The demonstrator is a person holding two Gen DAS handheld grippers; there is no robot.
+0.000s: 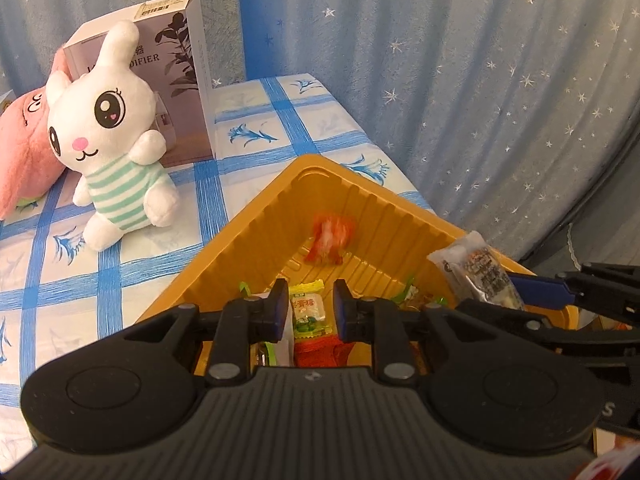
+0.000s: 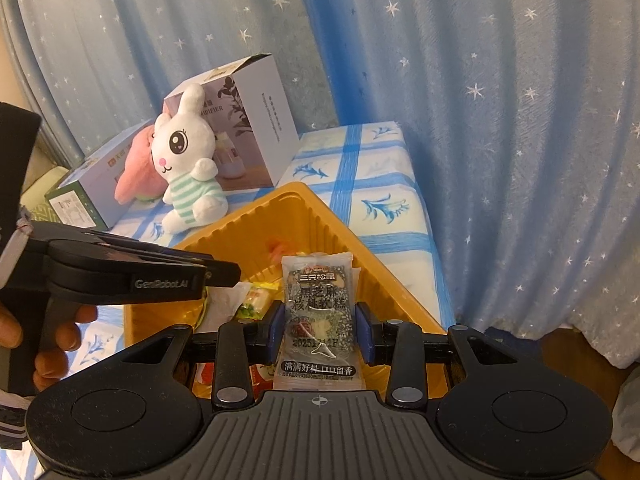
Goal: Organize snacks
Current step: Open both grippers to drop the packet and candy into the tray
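My right gripper (image 2: 320, 330) is clamped on a black sesame walnut cake packet (image 2: 318, 312), blue pads (image 2: 279, 330) pressing both long edges, packet upright at frame centre in the right wrist view, hanging over the yellow plastic tray (image 2: 384, 276). In the left wrist view the same packet (image 1: 476, 276) shows at the right edge, just above the tray's right rim (image 1: 448, 236). My left gripper (image 1: 311, 314) sits low over the tray with its jaws apart and nothing between them; a small green-and-white snack packet (image 1: 307, 310) lies in the tray below the gap, and a blurred red-and-white wrapped candy (image 1: 331, 240) sits nearer the far corner, mid-frame. Step in hand, as I judge it: dropping the sesame packet into the tray. To do it well I'd carry it further inside the rim, lower it toward a bare patch of tray floor near the far corner, then release so it lands flat, not leaning on the ribbed wall. The film is slick and held only by its edges, so I'd avoid twisting. I'd also keep the two grippers clear of each other, since they sit close over the tray. The white bunny plush (image 1: 108, 132) and humidifier box (image 1: 176, 68) at upper left are well apart, on the blue-checked tablecloth (image 1: 280, 128).
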